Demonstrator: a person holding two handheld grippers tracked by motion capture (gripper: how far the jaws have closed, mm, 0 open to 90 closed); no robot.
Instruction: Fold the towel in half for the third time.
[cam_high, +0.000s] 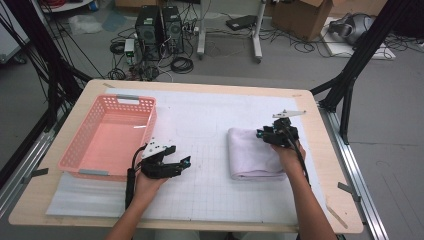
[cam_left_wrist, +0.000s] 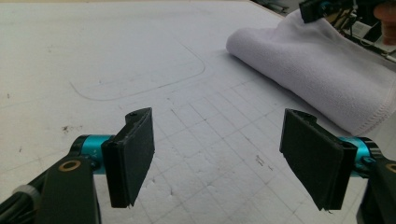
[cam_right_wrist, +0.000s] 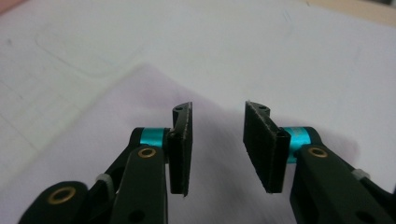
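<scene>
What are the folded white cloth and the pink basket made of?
The folded white cloth looks like soft fleecy fabric, perhaps microfibre: matt and fuzzy, with a stitched hem along one edge. The pink rectangular basket looks like moulded plastic: smooth and slightly shiny, its walls pierced with rows of small holes.

A pink basket (cam_high: 107, 135) is seen standing empty at the worktop's (cam_high: 320, 150) left side, on a white gridded mat (cam_high: 200, 150); two computer towers (cam_high: 160, 30) are glimpsed on the floor beyond.

Left gripper (cam_left_wrist: 217, 158) fingers wide, right gripper (cam_right_wrist: 218, 147) narrower
</scene>
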